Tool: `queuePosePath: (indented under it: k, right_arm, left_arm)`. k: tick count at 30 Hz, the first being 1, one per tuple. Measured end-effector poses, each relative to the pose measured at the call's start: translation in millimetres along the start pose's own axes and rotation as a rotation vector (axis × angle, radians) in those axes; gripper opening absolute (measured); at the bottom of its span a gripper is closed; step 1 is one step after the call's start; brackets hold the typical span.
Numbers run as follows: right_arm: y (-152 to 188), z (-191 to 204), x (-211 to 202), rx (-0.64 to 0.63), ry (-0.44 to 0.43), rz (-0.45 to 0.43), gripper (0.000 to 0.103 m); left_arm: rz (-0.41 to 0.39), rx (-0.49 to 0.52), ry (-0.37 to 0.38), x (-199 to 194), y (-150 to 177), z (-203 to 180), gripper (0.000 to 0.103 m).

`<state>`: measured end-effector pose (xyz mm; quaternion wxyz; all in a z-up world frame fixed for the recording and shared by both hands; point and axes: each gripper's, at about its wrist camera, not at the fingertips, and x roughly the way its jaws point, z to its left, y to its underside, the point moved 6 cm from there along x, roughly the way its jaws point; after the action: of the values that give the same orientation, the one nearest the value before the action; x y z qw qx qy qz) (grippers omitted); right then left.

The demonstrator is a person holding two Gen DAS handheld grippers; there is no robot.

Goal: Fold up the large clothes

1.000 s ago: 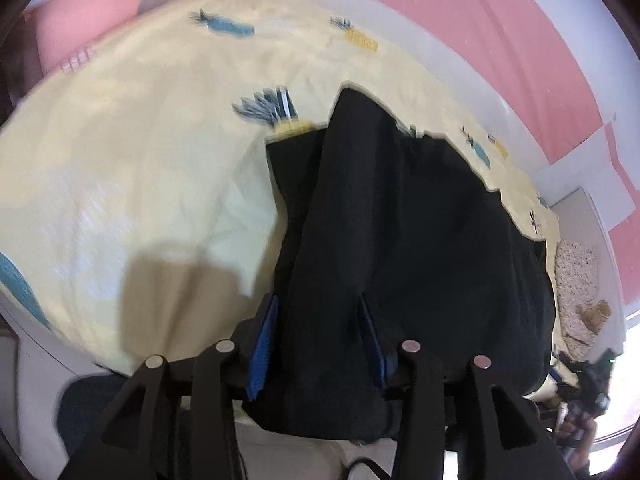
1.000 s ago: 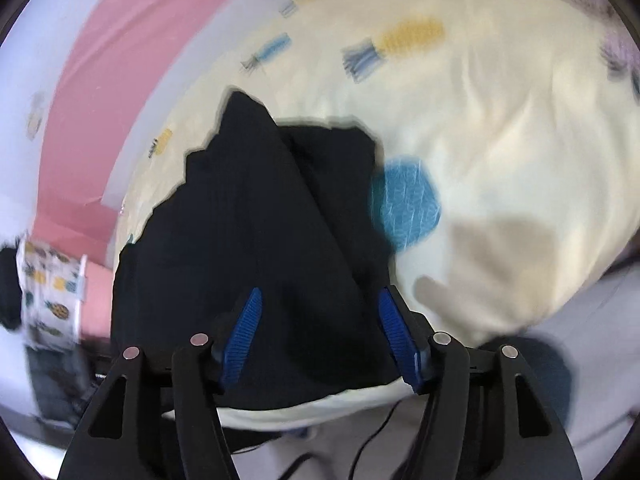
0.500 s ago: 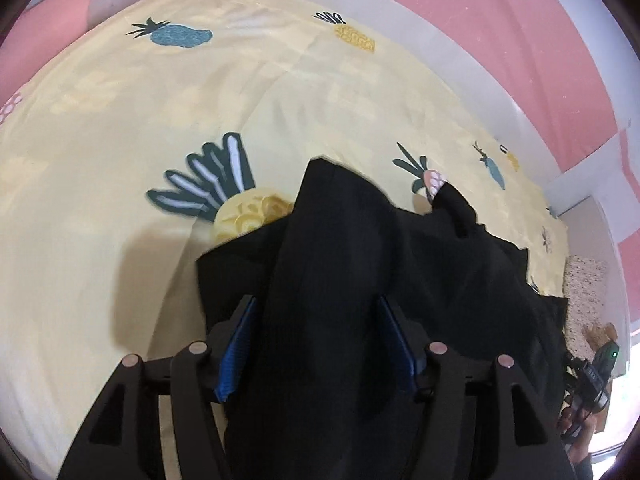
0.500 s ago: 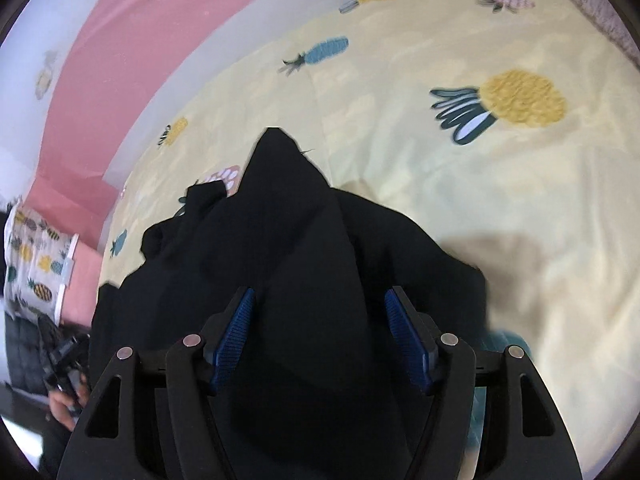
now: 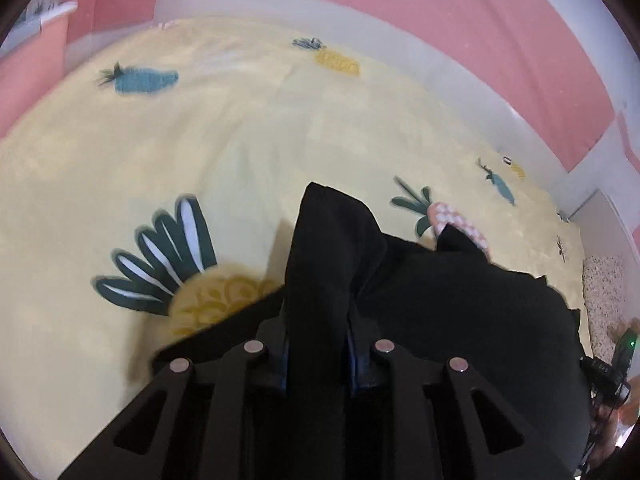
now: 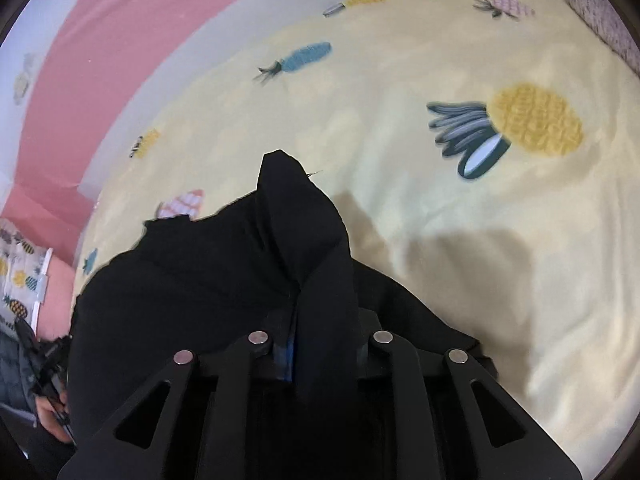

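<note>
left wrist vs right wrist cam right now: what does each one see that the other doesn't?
Left wrist only: the left gripper shut on a bunched corner of the black garment, and a big yellow pineapple print half covered by the cloth.

Right wrist only: the right gripper shut on another corner, and a big yellow pineapple print lying fully exposed.

Both: black garment, yellow pineapple bedsheet, pink wall.

The garment point(image 5: 460, 312) lies on the bedsheet point(image 5: 200, 152); the wall point(image 5: 360, 8) stands behind.
</note>
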<state>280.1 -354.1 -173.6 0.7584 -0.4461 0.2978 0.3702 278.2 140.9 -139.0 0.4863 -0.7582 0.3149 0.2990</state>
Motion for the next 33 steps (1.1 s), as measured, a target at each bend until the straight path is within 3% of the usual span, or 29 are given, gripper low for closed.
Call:
queuePosePath:
  k: [5,9,14,16,20,24,27,30,33]
  right_arm:
    - [-15.5,12.0,8.9,-0.055,0.07,-0.003,0.019]
    - [-10.9,5.8,20.1,-0.043,0.065,-0.001,0.02]
    - [-12.0,4.4,18.3,-0.045,0.08,0.008,0.027]
    - [-14.3,1.6,4.5,-0.023,0.088,0.009,0.036]
    - [-15.8,6.8,-37.0,-0.051,0.104,-0.047,0.037]
    - [-6.1,28.8,-78.0,-0.126,0.092,-0.136,0.037]
    - [27.1,56.2,-90.2,-0.181,0.046,-0.153,0.045]
    - [65.9,61.9,-72.1,-0.225,0.08,-0.103,0.045]
    - [85.2,45.9,-58.3,-0.257,0.153,-0.156,0.044]
  left_arm:
    - [-0.013,0.042,-0.048,6.5,-8.9,-7.1,0.022]
    - [-0.015,0.007,-0.027,17.0,-5.9,-0.4,0.027]
    - [-0.004,0.021,-0.057,19.0,-6.8,-2.1,0.032]
    - [-0.005,0.009,-0.055,8.4,-10.4,-1.7,0.035]
    - [-0.031,-0.029,-0.024,-24.5,-18.2,4.4,0.036]
    - [-0.121,-0.022,-0.038,-69.3,-21.8,2.8,0.033]
    - [-0.156,0.038,0.019,-96.6,-4.0,-22.4,0.033]
    - [-0.125,0.135,0.055,-98.1,37.0,-49.7,0.033]
    - [-0.043,0.221,-0.021,-63.1,76.4,-48.0,0.032]
